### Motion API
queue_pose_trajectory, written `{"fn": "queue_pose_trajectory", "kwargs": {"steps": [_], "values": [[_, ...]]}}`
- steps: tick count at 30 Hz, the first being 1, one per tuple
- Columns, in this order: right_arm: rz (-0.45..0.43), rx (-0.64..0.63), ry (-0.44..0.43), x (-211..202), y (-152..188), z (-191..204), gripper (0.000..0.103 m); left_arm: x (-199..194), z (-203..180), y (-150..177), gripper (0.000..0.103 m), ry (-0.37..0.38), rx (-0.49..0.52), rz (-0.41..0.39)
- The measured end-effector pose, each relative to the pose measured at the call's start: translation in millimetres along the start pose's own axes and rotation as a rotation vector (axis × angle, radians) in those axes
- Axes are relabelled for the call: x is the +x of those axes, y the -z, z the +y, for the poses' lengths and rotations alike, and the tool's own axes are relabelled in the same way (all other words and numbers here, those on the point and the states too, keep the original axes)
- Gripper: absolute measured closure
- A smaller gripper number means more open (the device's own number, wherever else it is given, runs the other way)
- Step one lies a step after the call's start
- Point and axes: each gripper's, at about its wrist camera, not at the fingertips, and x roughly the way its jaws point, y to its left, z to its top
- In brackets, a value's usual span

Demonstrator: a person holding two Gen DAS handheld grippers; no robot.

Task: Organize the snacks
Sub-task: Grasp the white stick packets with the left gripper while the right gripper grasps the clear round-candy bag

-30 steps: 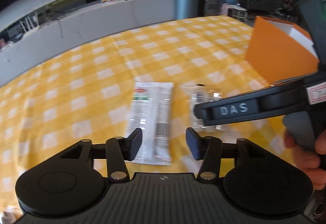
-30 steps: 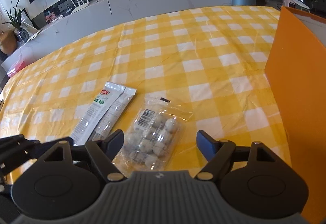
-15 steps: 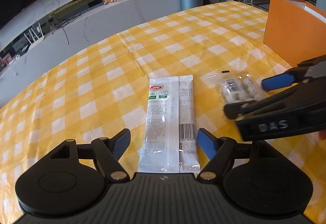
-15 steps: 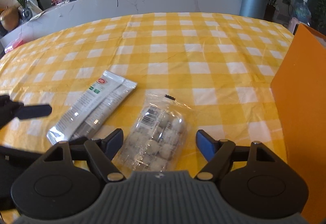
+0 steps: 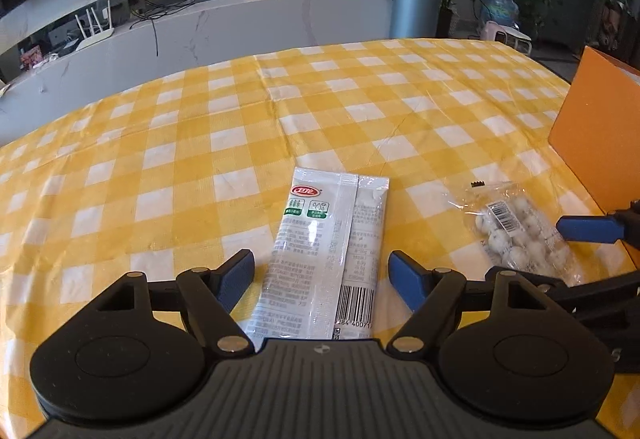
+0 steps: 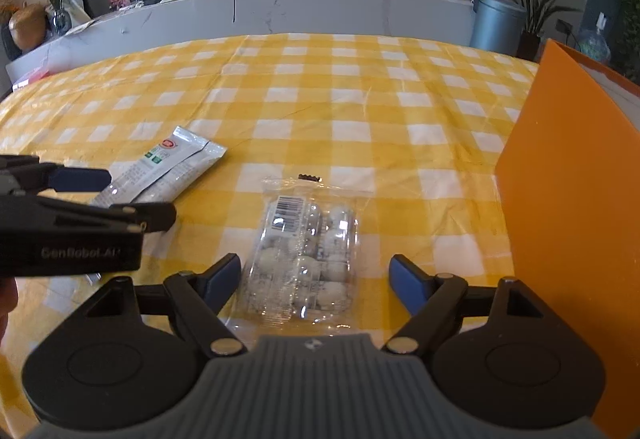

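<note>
A silver snack sachet (image 5: 320, 215) lies flat on the yellow checked tablecloth (image 5: 200, 143). My left gripper (image 5: 322, 271) hovers low over its near end, blue pads wide on either side and not touching it; the jaws are closing slightly. To its right lies a clear pack of white balls (image 6: 304, 255). My right gripper (image 6: 316, 275) straddles that pack with a gap at each pad, its jaws opening a little. The other view also shows the sachet (image 6: 168, 167) and the pack (image 5: 520, 235).
An orange box (image 6: 568, 199) stands upright at the table's right edge, close beside the right gripper. The two grippers sit side by side, almost touching. Beyond the table runs a white counter (image 5: 280, 11) with snack bags, a teddy bear and a grey bin (image 5: 414, 7).
The left gripper's jaws spread from narrow to wide and it sank closer over the sachet. The right gripper rolled level and drew in over the ball pack.
</note>
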Motion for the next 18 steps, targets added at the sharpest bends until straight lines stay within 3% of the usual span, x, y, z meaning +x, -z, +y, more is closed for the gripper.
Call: {"fn": "queue_pose_trajectory", "kwargs": {"steps": [3, 7, 9, 18], "values": [[-0.028, -0.004, -0.002, -1, 2, 3, 0.03, -3, -1, 1, 0.024, -0.001, -0.008, -0.007], [-0.055, -0.005, -0.003, -2, 3, 4, 0.044, -6, -7, 2, 0.038, -0.002, -0.003, -0.012], [-0.056, -0.001, -0.006, -2, 3, 4, 0.046, -8, -9, 3, 0.042, -0.01, -0.012, -0.012], [-0.055, 0.047, -0.06, -5, 1, -10, 0.052, -21, -12, 8, 0.048, -0.03, -0.098, -0.017]]}}
